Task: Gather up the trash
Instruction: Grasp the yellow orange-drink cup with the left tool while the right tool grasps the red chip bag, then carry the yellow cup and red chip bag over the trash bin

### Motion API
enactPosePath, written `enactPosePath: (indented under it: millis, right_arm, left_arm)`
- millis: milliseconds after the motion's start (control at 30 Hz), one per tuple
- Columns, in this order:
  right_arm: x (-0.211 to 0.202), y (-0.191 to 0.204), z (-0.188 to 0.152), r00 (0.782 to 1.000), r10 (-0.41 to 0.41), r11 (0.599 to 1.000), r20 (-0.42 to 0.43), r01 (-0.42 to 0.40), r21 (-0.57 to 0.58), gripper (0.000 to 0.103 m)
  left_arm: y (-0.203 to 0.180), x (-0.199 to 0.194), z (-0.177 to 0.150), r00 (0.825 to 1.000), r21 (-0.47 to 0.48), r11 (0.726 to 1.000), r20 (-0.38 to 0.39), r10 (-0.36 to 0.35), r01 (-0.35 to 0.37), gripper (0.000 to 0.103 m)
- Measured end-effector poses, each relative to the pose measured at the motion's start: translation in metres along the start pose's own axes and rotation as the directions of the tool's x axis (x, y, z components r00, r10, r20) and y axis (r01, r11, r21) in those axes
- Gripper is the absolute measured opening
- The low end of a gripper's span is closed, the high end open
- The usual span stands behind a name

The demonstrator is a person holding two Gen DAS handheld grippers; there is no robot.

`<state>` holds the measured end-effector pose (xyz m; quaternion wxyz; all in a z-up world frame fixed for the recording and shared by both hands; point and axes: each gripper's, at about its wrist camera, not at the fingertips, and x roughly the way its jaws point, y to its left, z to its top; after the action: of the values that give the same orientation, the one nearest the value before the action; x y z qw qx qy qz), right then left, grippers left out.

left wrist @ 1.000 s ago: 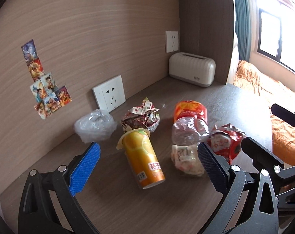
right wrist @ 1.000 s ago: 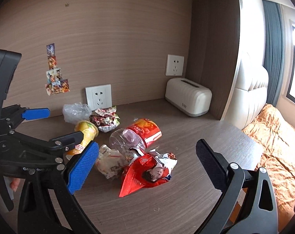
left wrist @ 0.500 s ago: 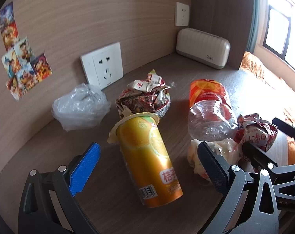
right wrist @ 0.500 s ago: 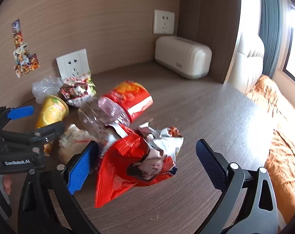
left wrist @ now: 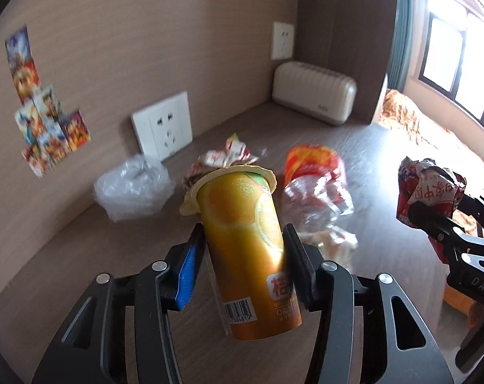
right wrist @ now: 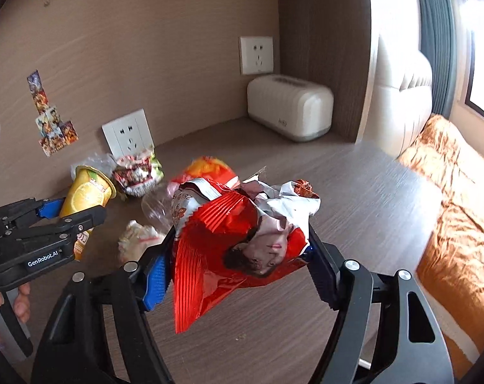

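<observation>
My left gripper (left wrist: pixel 242 256) is shut on an orange drink cup (left wrist: pixel 245 246) and holds it tilted above the desk; it also shows in the right wrist view (right wrist: pixel 85 198). My right gripper (right wrist: pixel 238 256) is shut on a crumpled red snack bag (right wrist: pixel 238 243), lifted off the desk; the bag also shows in the left wrist view (left wrist: pixel 430 185). On the desk lie a crushed clear bottle with a red label (left wrist: pixel 315 179), a clear plastic bag (left wrist: pixel 133 188), a crumpled snack wrapper (left wrist: pixel 222 160) and a pale wrapper (left wrist: pixel 334 243).
A cream ribbed box (left wrist: pixel 315 96) stands at the desk's back right corner. White wall sockets (left wrist: pixel 161 128) sit low on the wood wall, with stickers (left wrist: pixel 40 121) to their left. A bed with an orange cover (right wrist: pixel 450 198) lies beyond the desk's right edge.
Both grippers have closed: the left on the orange cup, the right on the red snack bag. Both things are now lifted off the desk.
</observation>
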<state>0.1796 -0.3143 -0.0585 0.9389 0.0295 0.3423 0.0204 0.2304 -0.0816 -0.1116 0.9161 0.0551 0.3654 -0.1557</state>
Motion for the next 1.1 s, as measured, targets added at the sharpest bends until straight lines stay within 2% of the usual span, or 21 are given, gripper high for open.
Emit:
enactPosePath:
  millis: [33, 200, 400, 633, 800, 1100]
  right_arm:
    - [-0.007, -0.002, 0.002, 0.993, 0.000, 1.000, 0.116, -0.003, 0.021, 0.073]
    - [-0.050, -0.013, 0.001, 0.980, -0.042, 0.999, 0.195, 0.045, -0.012, 0.073]
    - [-0.099, -0.044, -0.013, 0.968, -0.106, 0.994, 0.226, 0.106, 0.014, 0.073]
    - [-0.145, -0.093, -0.049, 0.955, -0.206, 0.977, 0.214, 0.187, 0.103, 0.073]
    - [-0.167, -0.130, -0.081, 0.949, -0.270, 0.956, 0.162, 0.244, 0.166, 0.073]
    - [-0.191, -0.179, -0.132, 0.940, -0.331, 0.923, 0.086, 0.304, 0.235, 0.073]
  left_arm:
    - [-0.004, -0.008, 0.002, 1.000, 0.008, 1.000, 0.014, -0.008, 0.008, 0.049]
    - [-0.042, -0.038, 0.012, 0.996, 0.069, 0.997, 0.078, -0.049, 0.044, 0.049]
    - [-0.103, -0.055, 0.013, 0.985, 0.147, 0.980, 0.095, -0.147, 0.133, 0.049]
    - [-0.187, -0.066, 0.000, 0.959, 0.257, 0.932, 0.058, -0.278, 0.254, 0.049]
    - [-0.248, -0.068, -0.017, 0.934, 0.328, 0.883, 0.012, -0.358, 0.334, 0.049]
    - [-0.331, -0.059, -0.054, 0.893, 0.397, 0.807, -0.092, -0.440, 0.438, 0.049]
